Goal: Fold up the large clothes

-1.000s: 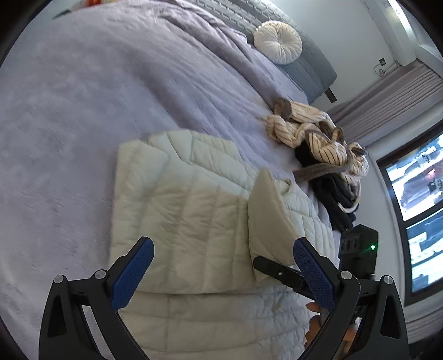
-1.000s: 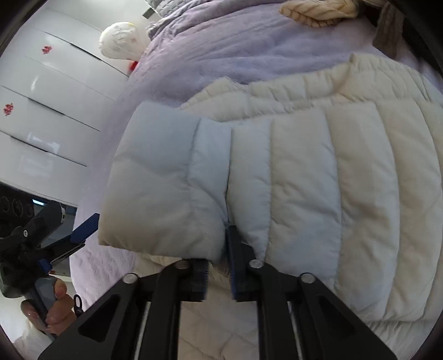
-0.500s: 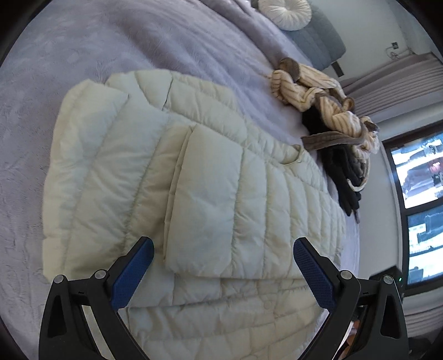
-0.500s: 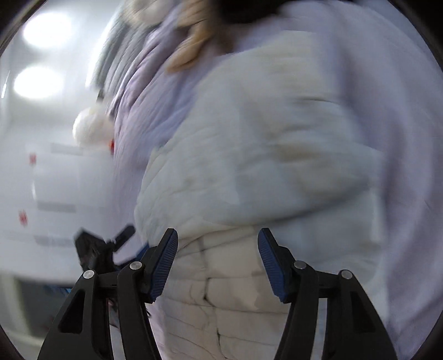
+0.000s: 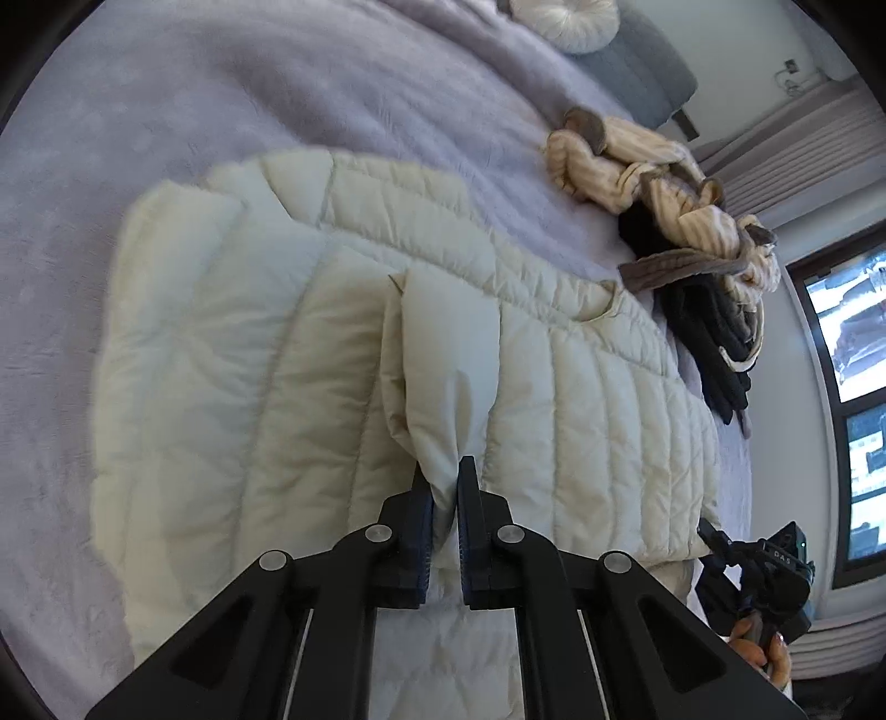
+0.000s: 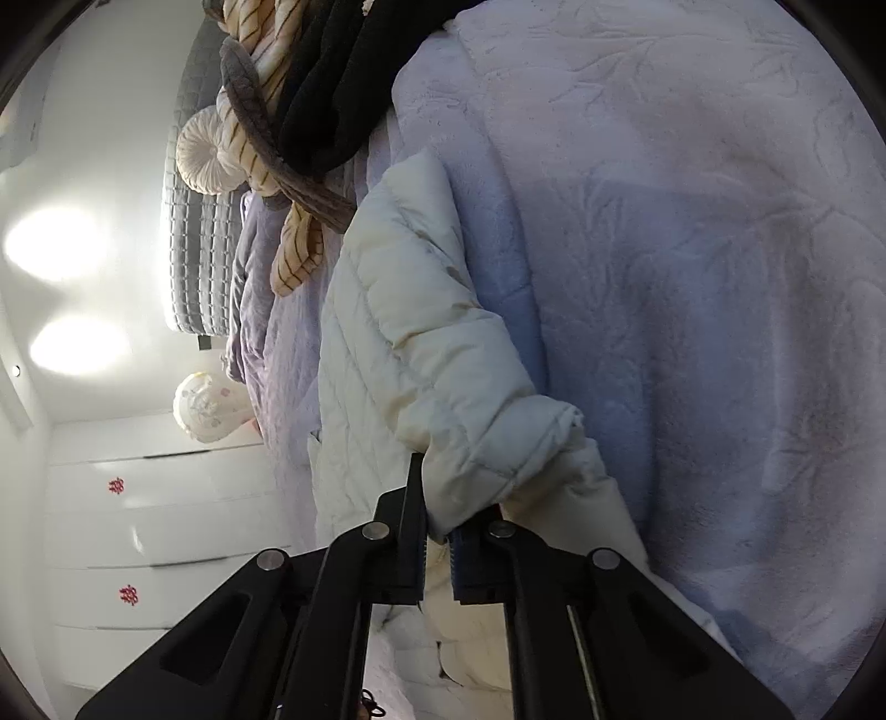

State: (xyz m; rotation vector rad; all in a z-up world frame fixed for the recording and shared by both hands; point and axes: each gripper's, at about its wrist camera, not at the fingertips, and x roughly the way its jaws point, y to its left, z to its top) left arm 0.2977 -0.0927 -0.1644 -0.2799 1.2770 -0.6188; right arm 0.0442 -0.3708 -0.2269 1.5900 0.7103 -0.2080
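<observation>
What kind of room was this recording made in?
Most likely a bedroom: a bed under a lavender blanket, a padded grey headboard with a round cushion, and white wardrobe doors.

Right gripper (image 6: pixel 437 520): closed tight on the white puffy jacket (image 6: pixel 443 376)
Jacket: lies on the purple blanket (image 6: pixel 692 249)
Above it: striped top (image 6: pixel 266 138), black clothes (image 6: pixel 343 72)

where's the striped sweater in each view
Left wrist: striped sweater at upper right, beyond the jacket, beside black clothes.
Right wrist: striped sweater at upper left, beside the black clothes.
Shared landmark: round pillow at the bed's head.
</observation>
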